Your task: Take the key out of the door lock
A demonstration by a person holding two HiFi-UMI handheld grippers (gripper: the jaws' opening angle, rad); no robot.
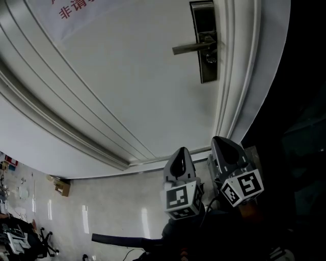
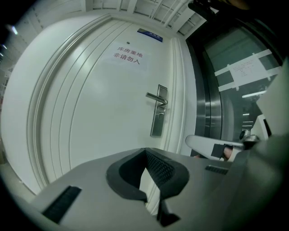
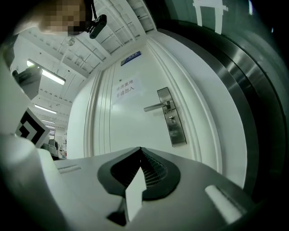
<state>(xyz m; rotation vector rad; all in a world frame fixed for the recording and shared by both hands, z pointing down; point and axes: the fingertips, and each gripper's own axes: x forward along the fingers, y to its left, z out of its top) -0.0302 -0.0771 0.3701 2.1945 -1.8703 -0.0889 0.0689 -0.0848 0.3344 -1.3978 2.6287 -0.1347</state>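
Observation:
A white door [image 1: 132, 86] fills the head view. Its metal lock plate [image 1: 205, 41] sits at the upper right with a lever handle [image 1: 192, 48]. Just below the handle, a small metal key [image 1: 211, 59] shows at the cylinder; detail is too small to make out. The lock plate [image 2: 158, 113] appears far ahead in the left gripper view, and the lock plate [image 3: 172, 118] likewise in the right gripper view. My left gripper [image 1: 180, 154] and right gripper [image 1: 224, 142] hang low, well short of the lock. Both are shut on nothing, as the left gripper [image 2: 145, 153] and right gripper [image 3: 140, 153] show.
A paper sign [image 1: 76, 7] with red characters is stuck high on the door. A raised door frame [image 1: 239, 76] borders the lock side, with a dark glass panel [image 1: 300, 102] beyond it. On the shiny floor at lower left stand a cardboard box [image 1: 62, 187] and an office chair [image 1: 43, 239].

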